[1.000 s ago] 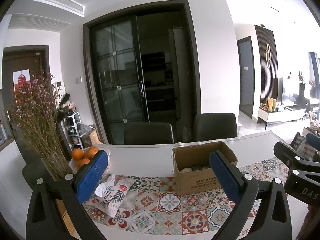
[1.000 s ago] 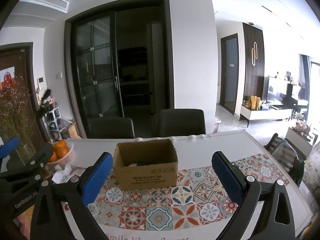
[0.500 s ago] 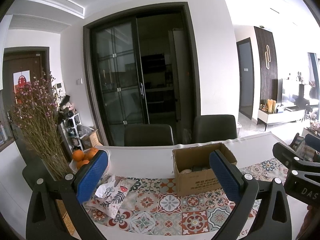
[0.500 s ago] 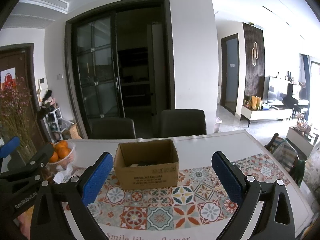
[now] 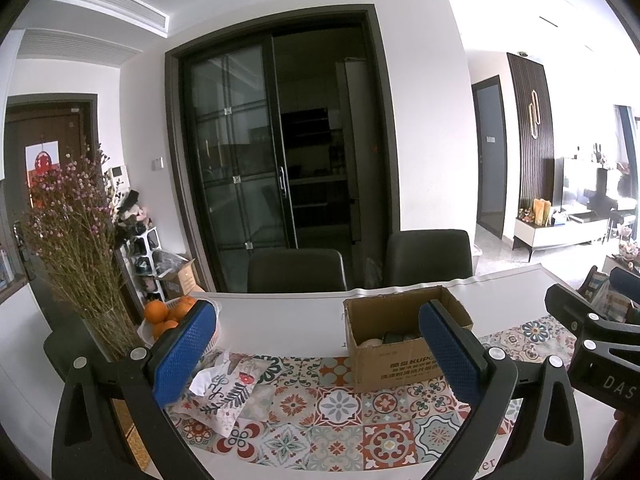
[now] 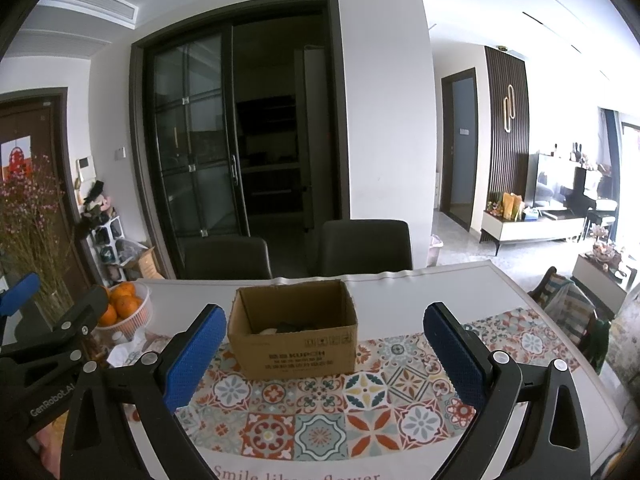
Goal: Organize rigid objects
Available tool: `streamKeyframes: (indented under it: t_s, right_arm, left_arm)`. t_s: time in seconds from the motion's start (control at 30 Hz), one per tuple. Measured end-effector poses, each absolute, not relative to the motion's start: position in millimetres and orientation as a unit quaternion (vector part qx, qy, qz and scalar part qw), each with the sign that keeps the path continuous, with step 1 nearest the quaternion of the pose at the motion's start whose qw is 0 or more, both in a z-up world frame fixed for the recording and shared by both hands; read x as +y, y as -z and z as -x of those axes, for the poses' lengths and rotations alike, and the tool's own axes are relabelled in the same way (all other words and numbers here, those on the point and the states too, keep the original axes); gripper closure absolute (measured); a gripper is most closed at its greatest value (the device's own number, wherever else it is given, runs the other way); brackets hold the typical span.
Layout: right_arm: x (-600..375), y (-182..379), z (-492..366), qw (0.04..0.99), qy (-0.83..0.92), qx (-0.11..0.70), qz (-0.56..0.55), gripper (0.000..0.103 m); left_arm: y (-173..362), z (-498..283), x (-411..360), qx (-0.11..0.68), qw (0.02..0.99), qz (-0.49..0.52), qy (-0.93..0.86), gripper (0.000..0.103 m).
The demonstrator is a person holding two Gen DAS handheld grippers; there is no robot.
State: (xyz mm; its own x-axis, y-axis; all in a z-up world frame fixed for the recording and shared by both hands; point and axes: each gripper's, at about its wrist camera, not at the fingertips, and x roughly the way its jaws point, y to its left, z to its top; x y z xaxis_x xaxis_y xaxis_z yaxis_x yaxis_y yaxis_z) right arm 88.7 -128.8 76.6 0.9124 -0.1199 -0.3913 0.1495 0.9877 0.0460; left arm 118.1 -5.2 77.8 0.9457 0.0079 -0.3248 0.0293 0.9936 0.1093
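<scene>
We hold the left gripper (image 5: 316, 354) with its jaws spread wide and nothing between them; the right gripper (image 6: 320, 354) is the same, jaws wide apart and empty. Both hover above the patterned tile mat (image 6: 320, 412) on the white counter (image 6: 420, 292). The open cardboard box (image 6: 294, 334) stands on the mat's far edge, a few items in its bottom that we cannot identify. Off to the left lie a floral tissue pack (image 5: 224, 396), a bowl of oranges (image 6: 122, 312) and dried flowers (image 5: 76, 240).
</scene>
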Motion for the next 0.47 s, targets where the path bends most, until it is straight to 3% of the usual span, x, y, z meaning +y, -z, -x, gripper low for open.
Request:
streamKeyframes:
  t_s: [0.47]
  right_arm:
    - [-130.8,-76.4,-88.3,0.977,0.068,0.197,-0.039,0.003]
  left_arm:
    - [-79.1,-119.7,-6.5,0.167,0.984,-0.056,0.01,0.0]
